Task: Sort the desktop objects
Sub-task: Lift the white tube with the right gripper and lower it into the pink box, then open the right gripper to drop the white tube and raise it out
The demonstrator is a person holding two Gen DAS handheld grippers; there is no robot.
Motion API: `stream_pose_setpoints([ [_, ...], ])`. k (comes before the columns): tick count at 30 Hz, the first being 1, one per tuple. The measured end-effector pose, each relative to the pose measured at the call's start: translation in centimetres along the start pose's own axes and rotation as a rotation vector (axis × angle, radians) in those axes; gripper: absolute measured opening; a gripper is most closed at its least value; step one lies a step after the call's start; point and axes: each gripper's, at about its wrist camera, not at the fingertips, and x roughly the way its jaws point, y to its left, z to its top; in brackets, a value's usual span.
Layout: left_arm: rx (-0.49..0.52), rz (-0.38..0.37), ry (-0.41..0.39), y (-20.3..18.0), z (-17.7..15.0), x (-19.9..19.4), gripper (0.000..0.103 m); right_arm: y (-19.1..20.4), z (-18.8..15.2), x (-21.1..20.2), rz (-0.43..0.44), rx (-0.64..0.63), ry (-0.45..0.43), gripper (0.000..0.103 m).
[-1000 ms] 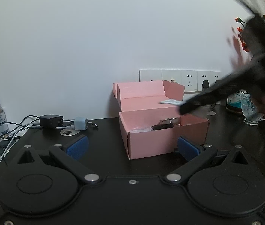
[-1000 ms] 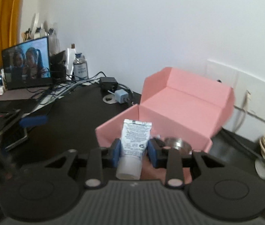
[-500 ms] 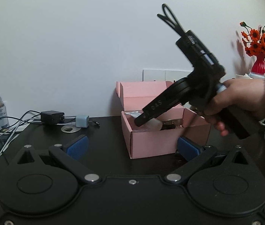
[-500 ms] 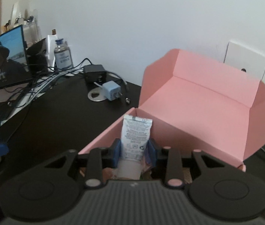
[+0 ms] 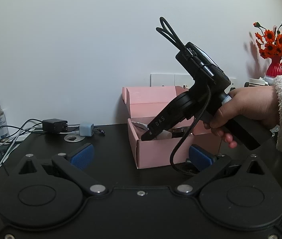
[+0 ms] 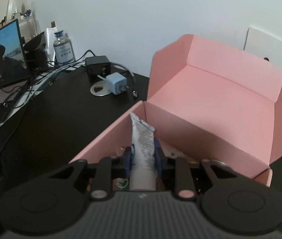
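A pink cardboard box (image 6: 210, 107) with its lid up stands on the black desk; it also shows in the left wrist view as the pink box (image 5: 157, 155). My right gripper (image 6: 143, 155) is shut on a white tube (image 6: 142, 139), which dips inside the box near its left wall. In the left wrist view a hand (image 5: 246, 109) holds the right gripper body (image 5: 192, 99) tilted down into the box, the tube's white cap (image 5: 164, 134) just showing. My left gripper (image 5: 140, 155) stands open in front of the box, nothing between its blue pads (image 5: 82, 156).
A black adapter (image 6: 98, 64), a light blue plug (image 6: 116, 83), a metal ring (image 6: 100, 88) and tangled cables lie left of the box. A bottle (image 6: 63, 47) and a screen (image 6: 1, 53) stand further left. A red vase of orange flowers (image 5: 274, 67) is at the far right.
The right gripper has swung in over the box and lowered the tube from above the rim to inside it. The left gripper has stayed still and open.
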Motion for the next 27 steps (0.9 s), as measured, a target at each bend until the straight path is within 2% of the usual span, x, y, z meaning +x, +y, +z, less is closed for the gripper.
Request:
stream_pose_setpoints([
  [12,-0.002,-0.001,0.001,0.1,-0.1,0.0,0.103,-1.3,0.1,-0.6,0.040,0.054,-0.002,0.025],
  [18,0.003,-0.001,-0.001,0.0,0.0,0.0,0.103,-1.4,0.3,-2.7,0.050,0.024,-0.060,0.026],
  [23,0.007,0.000,0.000,0.0,0.0,-0.1,0.103,-1.2,0.1,-3.3,0.064,-0.001,-0.073,0.017],
  [27,0.004,-0.001,-0.001,0.0,0.1,-0.1,0.103,-1.1,-0.3,-2.9,0.078,0.007,-0.068,0.017],
])
